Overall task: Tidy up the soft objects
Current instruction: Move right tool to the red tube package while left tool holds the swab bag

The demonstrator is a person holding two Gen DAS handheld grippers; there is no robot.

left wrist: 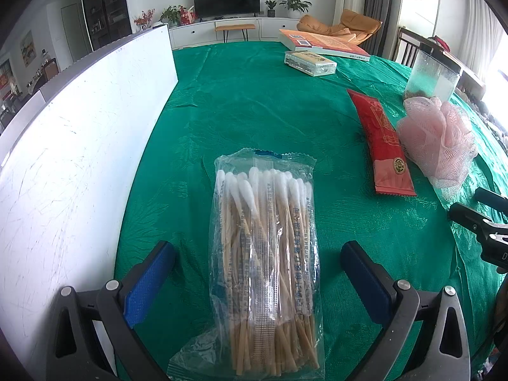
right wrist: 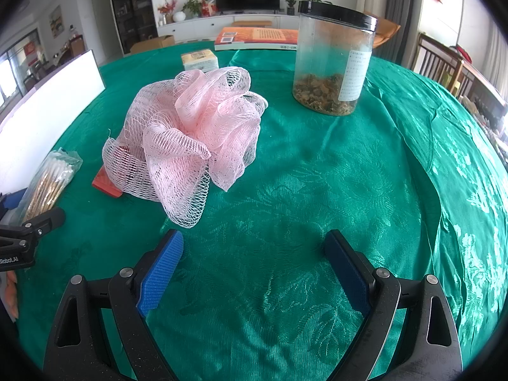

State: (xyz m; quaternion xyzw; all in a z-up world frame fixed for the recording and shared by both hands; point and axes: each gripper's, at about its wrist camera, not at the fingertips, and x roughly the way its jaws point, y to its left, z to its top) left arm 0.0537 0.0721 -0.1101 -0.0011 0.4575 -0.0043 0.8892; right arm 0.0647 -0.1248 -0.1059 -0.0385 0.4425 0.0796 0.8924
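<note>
A clear bag of cotton swabs [left wrist: 265, 254] lies on the green tablecloth between the fingers of my open left gripper [left wrist: 258, 254]; the pads do not touch it. It also shows in the right wrist view [right wrist: 47, 184] at the far left. A pink mesh bath sponge [right wrist: 187, 133] lies ahead and left of my open, empty right gripper [right wrist: 254, 244]. In the left wrist view the sponge [left wrist: 438, 139] sits at the right, next to a red snack packet [left wrist: 381, 139]. The sponge partly covers that packet [right wrist: 106, 181].
A white board [left wrist: 79, 146] stands along the table's left side. A clear jar with a black lid [right wrist: 333, 60] stands at the back right. A small box [left wrist: 309, 62] and a book [left wrist: 324, 43] lie at the far side. A chair [right wrist: 444, 60] stands beyond the right edge.
</note>
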